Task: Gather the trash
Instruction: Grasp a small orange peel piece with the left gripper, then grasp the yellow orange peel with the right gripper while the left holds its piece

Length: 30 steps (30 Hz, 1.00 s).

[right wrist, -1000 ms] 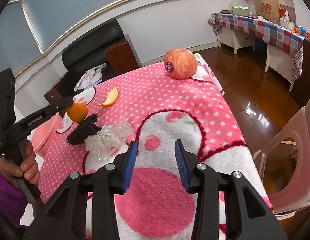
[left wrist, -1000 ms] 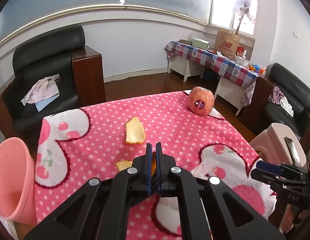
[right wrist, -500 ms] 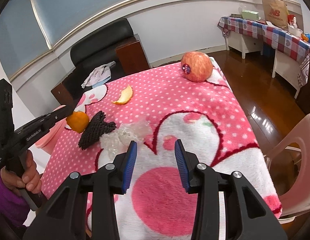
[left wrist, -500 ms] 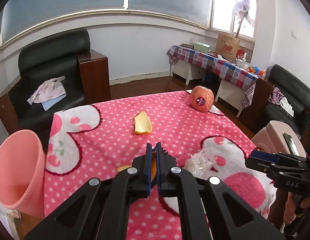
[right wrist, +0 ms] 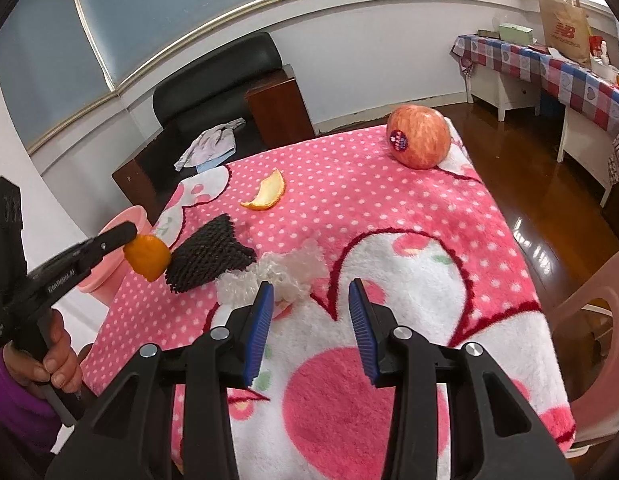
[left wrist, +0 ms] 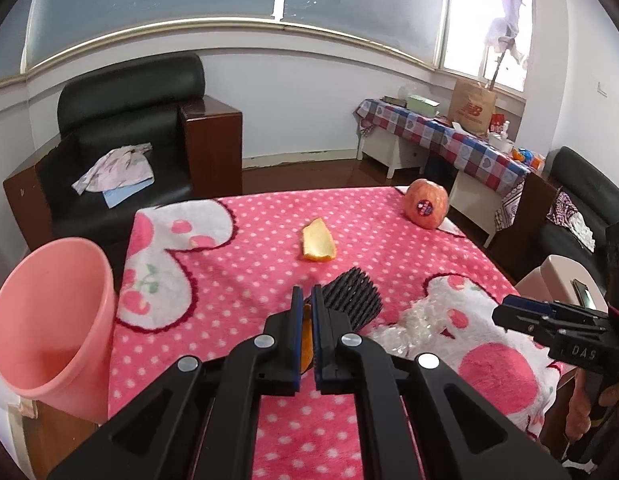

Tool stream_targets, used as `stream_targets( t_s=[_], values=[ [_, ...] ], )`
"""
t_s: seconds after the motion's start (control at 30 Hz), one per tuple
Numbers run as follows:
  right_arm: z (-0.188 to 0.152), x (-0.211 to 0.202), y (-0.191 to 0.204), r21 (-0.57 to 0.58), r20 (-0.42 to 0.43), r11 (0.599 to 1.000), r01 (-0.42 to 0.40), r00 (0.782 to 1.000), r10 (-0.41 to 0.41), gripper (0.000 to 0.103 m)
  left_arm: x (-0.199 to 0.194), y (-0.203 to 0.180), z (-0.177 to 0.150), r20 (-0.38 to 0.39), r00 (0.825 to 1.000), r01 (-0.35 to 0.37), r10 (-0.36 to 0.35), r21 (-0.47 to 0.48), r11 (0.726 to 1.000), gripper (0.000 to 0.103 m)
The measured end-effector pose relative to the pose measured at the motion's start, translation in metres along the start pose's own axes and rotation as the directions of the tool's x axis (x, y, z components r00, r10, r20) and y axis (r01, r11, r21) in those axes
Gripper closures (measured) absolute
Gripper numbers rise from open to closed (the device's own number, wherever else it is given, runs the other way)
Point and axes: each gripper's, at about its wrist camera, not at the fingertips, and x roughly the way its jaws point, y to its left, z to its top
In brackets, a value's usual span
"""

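Between my left gripper's (left wrist: 305, 334) blue pads sits an orange peel piece (right wrist: 147, 255), clenched tight and lifted clear of the pink polka-dot blanket (left wrist: 237, 280); from the right wrist view I see it hanging in the air at about nine o'clock of the table, near the table's left edge. At eight o'clock in the left wrist view stands the pink bin (left wrist: 49, 320), its mouth tipped toward me, just off the blanket's corner. My right gripper (right wrist: 311, 322) is released, jaws spread wide and grasping nothing, hovering over the near part of the blanket.

Other trash lies on the cloth: a black foam net (right wrist: 209, 254) at roughly ten o'clock from my right gripper, with a white foam net (right wrist: 285, 270) touching its right side, just ahead of the left blue pad. A second peel slice (right wrist: 267, 196) rests farther back toward eleven o'clock, well apart from the nets. At one o'clock, near the far corner, sits a stickered apple (right wrist: 419, 142).
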Motion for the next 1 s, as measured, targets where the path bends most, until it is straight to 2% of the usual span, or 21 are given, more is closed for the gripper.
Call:
stream_targets(
  t_s=[0.17,0.43,0.63,0.83,0.9,1.0],
  values=[
    [0.008,0.012,0.009,0.013,-0.023,0.997,-0.071,0.997,0.071,0.063,-0.002,0.01,-0.006,-0.008,1.0,-0.02,0.019,-0.016,1.0,0.1],
    [0.032,0.039,0.047,-0.069,-0.061,0.984,-0.164,0.985,0.16,0.063,-0.018,0.028,-0.011,0.012,0.999,-0.044,0.045,-0.047,0.998,0.1],
    [0.066,0.065,0.052,-0.049,-0.071,0.988,-0.149,0.987,0.146,0.063,-0.026,0.039,-0.013,0.021,0.999,-0.047,0.049,-0.074,0.996,0.1],
    [0.096,0.12,0.049,0.021,-0.129,0.994,-0.111,0.985,0.112,0.063,-0.021,0.048,-0.016,0.015,0.999,-0.035,0.037,-0.096,0.995,0.1],
    [0.102,0.135,0.047,0.034,-0.151,0.994,-0.104,0.983,0.108,0.073,-0.019,0.049,-0.015,0.012,0.999,-0.032,0.033,-0.095,0.995,0.1],
    [0.11,0.158,0.046,0.06,-0.189,0.994,-0.087,0.977,0.097,0.074,-0.015,0.053,-0.016,0.007,1.0,-0.026,0.027,-0.098,0.995,0.1]
  ],
)
